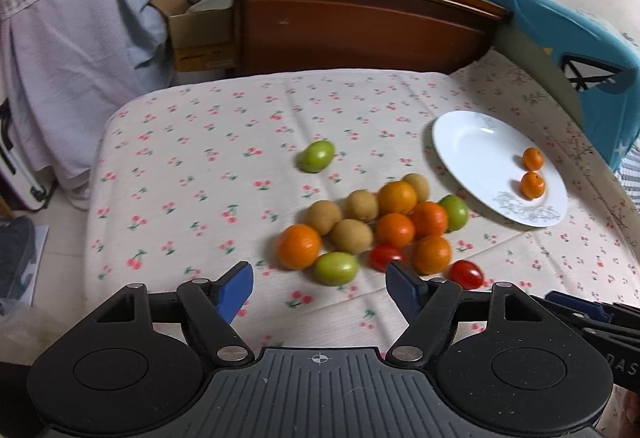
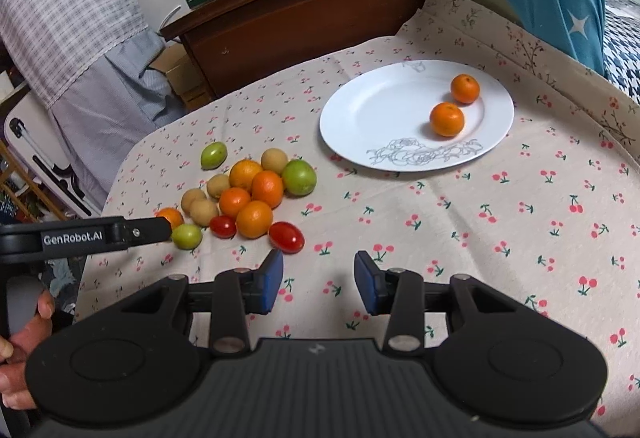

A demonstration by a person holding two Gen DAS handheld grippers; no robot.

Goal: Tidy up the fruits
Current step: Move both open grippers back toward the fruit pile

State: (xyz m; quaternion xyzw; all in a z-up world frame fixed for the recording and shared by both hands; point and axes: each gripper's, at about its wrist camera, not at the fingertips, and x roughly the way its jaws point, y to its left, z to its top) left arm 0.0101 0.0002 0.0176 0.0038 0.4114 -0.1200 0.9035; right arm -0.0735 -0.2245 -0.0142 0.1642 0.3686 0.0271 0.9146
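Both hand-held grippers hang empty: the left hand-held gripper (image 1: 320,288) with jaws wide, the right hand-held gripper (image 2: 319,282) with jaws parted more narrowly. Bare cherry-print cloth (image 2: 500,222) lies ahead of the right one, up to the white plate (image 2: 372,110) holding two oranges (image 2: 447,119). "GenRobot.AI" is printed on the left tool's side. A pile of fruit (image 1: 372,226) sits just ahead of the left fingers; one green fruit (image 1: 316,156) lies apart, beyond it.
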